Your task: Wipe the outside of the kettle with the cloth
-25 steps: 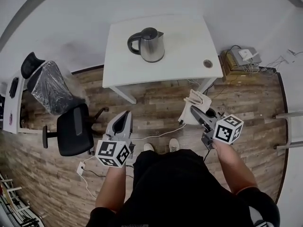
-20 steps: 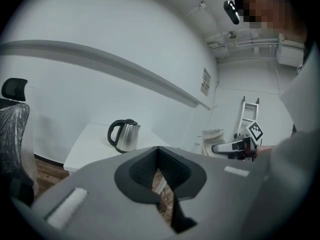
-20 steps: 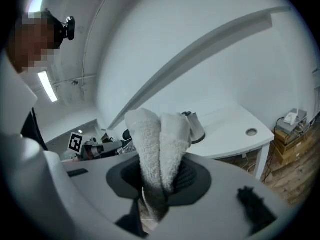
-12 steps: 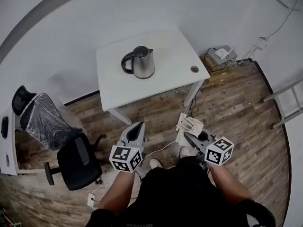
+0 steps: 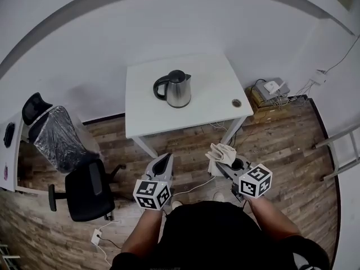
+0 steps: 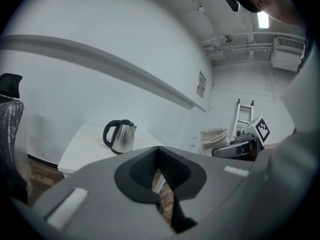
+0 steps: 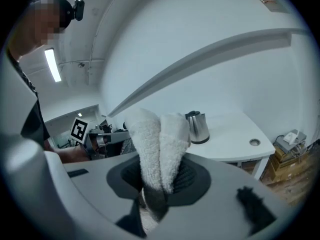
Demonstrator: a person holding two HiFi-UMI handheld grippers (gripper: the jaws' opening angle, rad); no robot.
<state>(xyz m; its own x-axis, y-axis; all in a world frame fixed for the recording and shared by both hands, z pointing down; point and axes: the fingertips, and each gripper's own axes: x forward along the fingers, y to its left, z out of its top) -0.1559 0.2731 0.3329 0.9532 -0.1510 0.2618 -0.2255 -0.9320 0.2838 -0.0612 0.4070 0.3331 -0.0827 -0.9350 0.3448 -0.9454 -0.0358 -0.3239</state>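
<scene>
A steel kettle [image 5: 175, 90] with a black handle and lid stands upright on the white table [image 5: 208, 108], well ahead of both grippers. My right gripper [image 5: 220, 161] is shut on a bunched white cloth [image 5: 221, 152], held over the wood floor short of the table. In the right gripper view the cloth [image 7: 159, 141] sticks up from my right gripper [image 7: 159, 181] and partly hides the kettle [image 7: 198, 127]. My left gripper [image 5: 163, 159] hangs beside it, shut and holding nothing. The left gripper view has the kettle [image 6: 121, 137] beyond my left gripper [image 6: 159, 154].
A black office chair [image 5: 88, 189] and a plastic-covered chair [image 5: 52, 133] stand at the left. Boxes with devices and cables [image 5: 271, 93] lie right of the table. A ladder [image 5: 339, 156] leans at the far right. A round grommet [image 5: 236, 102] sits in the tabletop.
The head view has shifted, so the table and kettle now lie lower and more central. Both grippers stay low before the body, the right one still holding the cloth.
</scene>
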